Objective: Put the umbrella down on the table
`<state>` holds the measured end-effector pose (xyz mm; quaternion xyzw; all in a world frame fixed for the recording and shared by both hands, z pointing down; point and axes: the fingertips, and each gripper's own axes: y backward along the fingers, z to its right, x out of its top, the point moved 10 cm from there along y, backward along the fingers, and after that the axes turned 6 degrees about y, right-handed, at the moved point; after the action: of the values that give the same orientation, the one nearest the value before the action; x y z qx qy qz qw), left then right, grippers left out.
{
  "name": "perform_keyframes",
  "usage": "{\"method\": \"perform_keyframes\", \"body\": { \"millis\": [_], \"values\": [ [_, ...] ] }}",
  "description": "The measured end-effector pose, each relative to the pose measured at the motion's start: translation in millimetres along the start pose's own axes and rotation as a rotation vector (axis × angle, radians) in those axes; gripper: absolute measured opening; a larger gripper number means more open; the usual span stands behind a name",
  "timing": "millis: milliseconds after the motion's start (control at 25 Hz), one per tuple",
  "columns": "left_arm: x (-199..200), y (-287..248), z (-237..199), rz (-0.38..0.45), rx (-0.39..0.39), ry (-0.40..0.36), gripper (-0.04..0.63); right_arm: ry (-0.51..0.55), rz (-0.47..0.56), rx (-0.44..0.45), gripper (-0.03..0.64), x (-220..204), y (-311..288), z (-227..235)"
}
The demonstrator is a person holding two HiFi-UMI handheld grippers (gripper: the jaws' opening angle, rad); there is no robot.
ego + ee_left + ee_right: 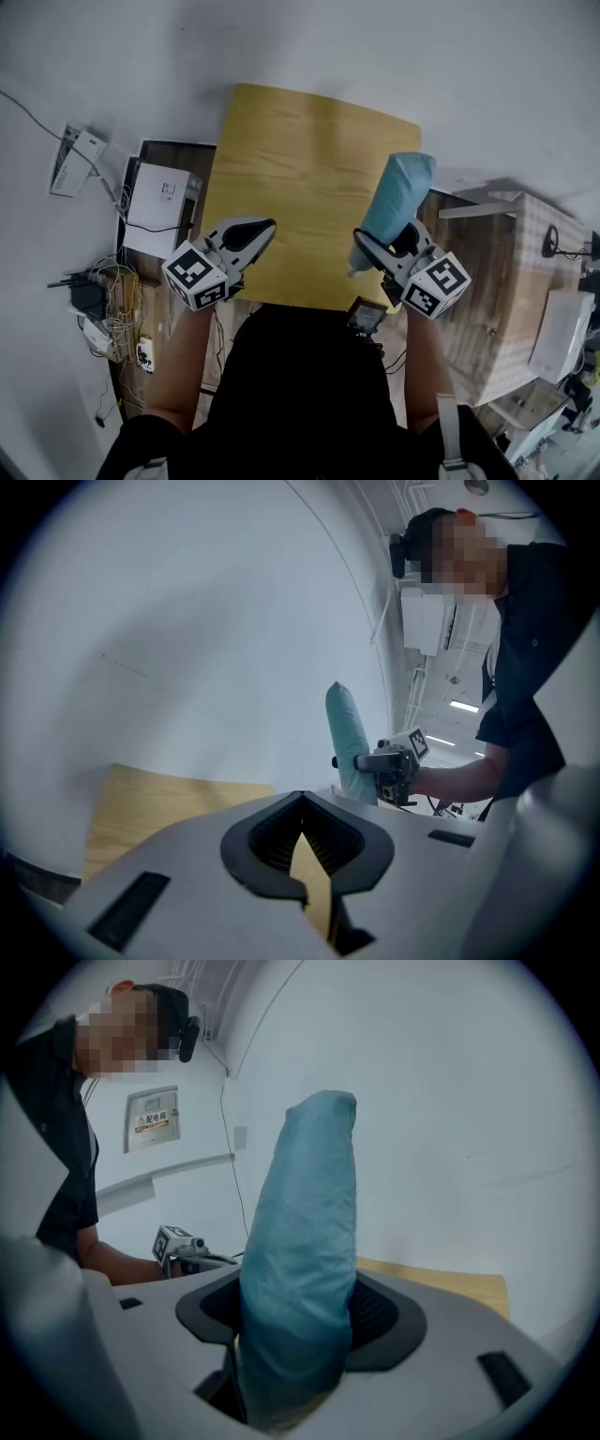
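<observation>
Grey floor (422, 56), white wall (187, 621), plywood crate (502, 281)

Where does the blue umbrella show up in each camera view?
Head view: umbrella right of centre, held by the right gripper.
Left gripper view: umbrella upright, right of centre.
Right gripper view: umbrella central, between the jaws.
Shared landmark: the wooden table.

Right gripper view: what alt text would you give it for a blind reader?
The right gripper is shut on a folded light-blue fabric umbrella, with a pale wooden table behind it. A person in a dark shirt is at the left.
</observation>
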<state>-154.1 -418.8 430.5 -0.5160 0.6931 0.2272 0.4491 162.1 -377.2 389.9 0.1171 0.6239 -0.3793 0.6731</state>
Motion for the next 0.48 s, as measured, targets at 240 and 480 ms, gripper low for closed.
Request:
{"method": "perform_keyframes", "body": {
  "millis": [240,480],
  "values": [
    [-6,-27,-17,-0.035,0.000,0.019,0.012,0.122,-0.173,0.016,0.295,-3,-39,38],
    [-19,-41,-27,-0.057,0.007,0.033,0.012,0.215,-0.320,0.070,0.296,-16,-72,47]
  ]
}}
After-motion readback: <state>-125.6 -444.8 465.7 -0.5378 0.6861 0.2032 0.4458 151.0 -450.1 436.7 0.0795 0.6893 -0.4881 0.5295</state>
